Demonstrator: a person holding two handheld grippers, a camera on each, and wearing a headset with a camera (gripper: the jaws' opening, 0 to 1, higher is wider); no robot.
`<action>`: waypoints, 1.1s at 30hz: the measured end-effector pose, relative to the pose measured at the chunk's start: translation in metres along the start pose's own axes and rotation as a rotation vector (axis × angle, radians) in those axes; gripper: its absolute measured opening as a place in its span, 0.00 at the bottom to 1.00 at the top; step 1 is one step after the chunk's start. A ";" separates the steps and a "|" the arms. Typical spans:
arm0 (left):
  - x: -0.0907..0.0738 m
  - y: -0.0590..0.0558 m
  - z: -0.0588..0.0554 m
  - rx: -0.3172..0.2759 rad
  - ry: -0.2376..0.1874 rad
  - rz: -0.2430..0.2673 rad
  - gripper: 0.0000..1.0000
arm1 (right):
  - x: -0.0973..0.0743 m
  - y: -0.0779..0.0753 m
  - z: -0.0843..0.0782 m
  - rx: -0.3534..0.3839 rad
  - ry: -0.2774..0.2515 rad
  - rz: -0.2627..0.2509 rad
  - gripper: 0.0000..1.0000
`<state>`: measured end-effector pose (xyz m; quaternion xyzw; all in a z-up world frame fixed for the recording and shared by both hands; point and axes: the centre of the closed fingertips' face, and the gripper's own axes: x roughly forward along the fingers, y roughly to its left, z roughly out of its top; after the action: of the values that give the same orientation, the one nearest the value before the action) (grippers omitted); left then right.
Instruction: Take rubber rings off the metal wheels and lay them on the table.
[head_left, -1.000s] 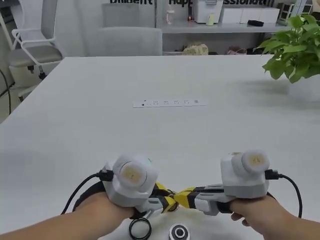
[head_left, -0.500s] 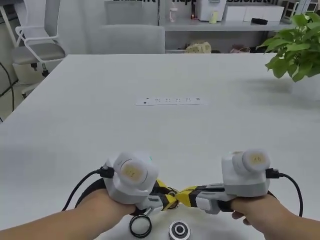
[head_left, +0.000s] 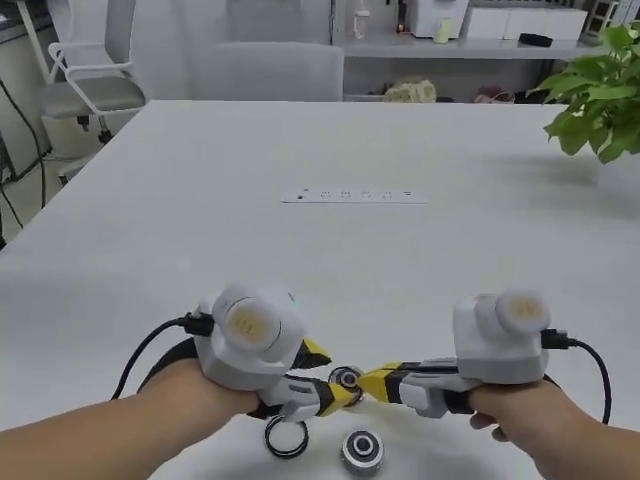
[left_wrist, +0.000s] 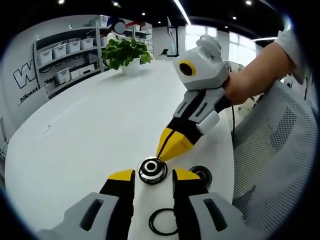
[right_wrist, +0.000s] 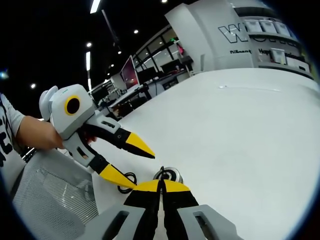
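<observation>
One black rubber ring (head_left: 286, 437) already lies flat on the big white table (head_left: 200, 200), close to the person. Just beside it sits a small round metal wheel (head_left: 362, 450). A second small metal wheel (left_wrist: 152, 170) is between the two grippers.

The left gripper (left_wrist: 154, 175) has its yellow jaws apart. This wheel is just in front of its tips and is not squeezed. The right gripper (right_wrist: 161, 182) has its jaws pressed together, and its pointy tip touches the wheel's edge.

I think the job now is getting the ring off this second wheel. Next, the left gripper should probably hold the wheel tight. Then the right tip can hook under the ring and pull. I cannot tell if the tip has caught the rubber.
</observation>
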<state>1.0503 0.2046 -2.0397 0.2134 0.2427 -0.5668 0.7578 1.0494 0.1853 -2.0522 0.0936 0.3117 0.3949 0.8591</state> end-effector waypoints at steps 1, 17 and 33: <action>-0.002 0.001 0.000 0.000 0.000 0.004 0.26 | 0.000 0.000 0.000 0.000 0.000 0.001 0.00; -0.041 -0.006 -0.002 -0.055 -0.028 0.022 0.38 | -0.008 0.013 0.010 -0.009 -0.010 0.018 0.00; -0.084 -0.013 -0.005 -0.088 -0.069 0.059 0.47 | -0.009 0.031 0.015 -0.025 -0.003 0.043 0.00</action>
<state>1.0168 0.2674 -1.9929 0.1671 0.2348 -0.5400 0.7907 1.0352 0.2005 -2.0232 0.0902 0.3037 0.4168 0.8520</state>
